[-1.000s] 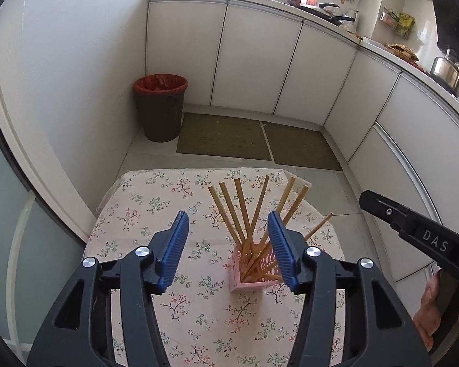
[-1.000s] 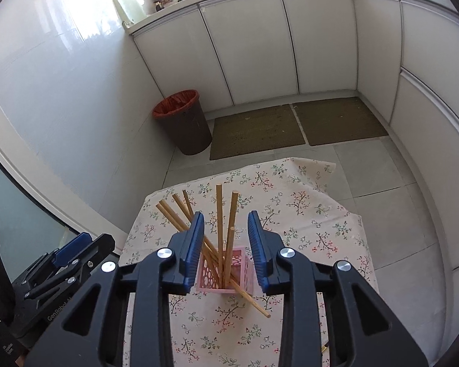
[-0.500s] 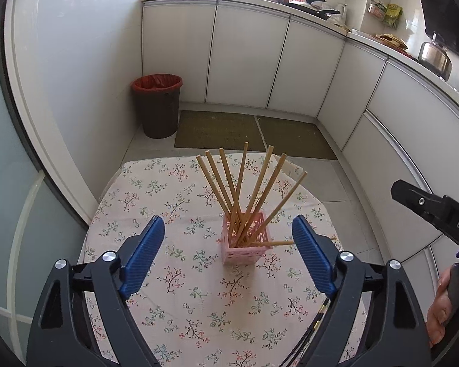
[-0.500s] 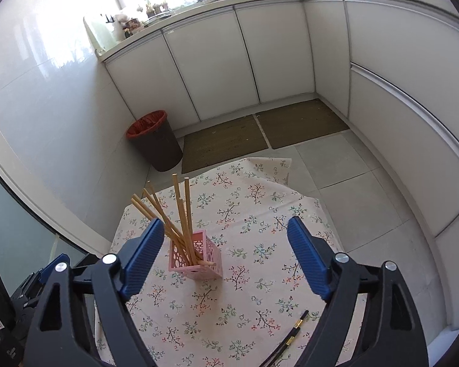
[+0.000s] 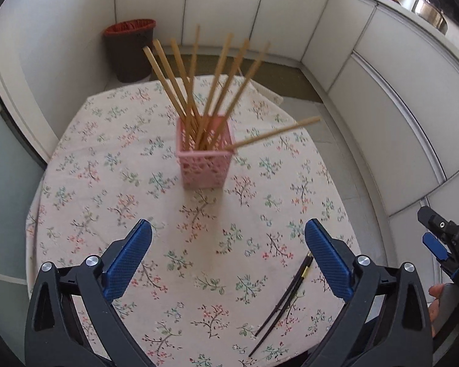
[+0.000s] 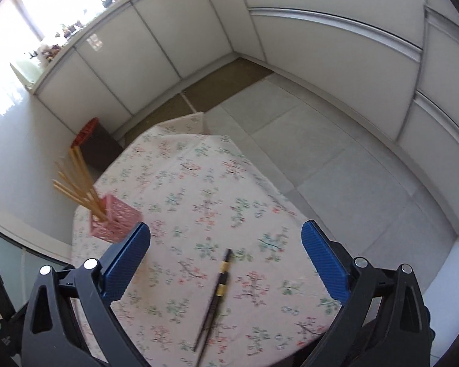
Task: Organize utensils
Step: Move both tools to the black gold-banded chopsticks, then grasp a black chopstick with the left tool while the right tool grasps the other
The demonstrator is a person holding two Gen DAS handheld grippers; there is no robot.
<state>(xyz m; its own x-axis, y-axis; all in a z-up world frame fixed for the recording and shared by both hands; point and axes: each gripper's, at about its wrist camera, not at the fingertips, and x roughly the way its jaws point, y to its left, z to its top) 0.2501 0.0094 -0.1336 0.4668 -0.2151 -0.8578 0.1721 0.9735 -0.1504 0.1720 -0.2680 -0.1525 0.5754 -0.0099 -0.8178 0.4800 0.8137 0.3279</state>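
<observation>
Wooden chopsticks (image 5: 199, 91) already stood in pink holder (image 5: 203, 160) mid-counter; left gripper (image 5: 228, 261) jaws had just opened, apart, empty. Right view: black chopsticks (image 6: 218, 290) lay loose on counter (image 6: 199, 183), unsorted, under right gripper (image 6: 226, 263), jaws just opened, empty.

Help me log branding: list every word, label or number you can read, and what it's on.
"DA": white letters on the black body of the right claw, cut off by the frame edge in the left wrist view.
No other text is readable.
</observation>
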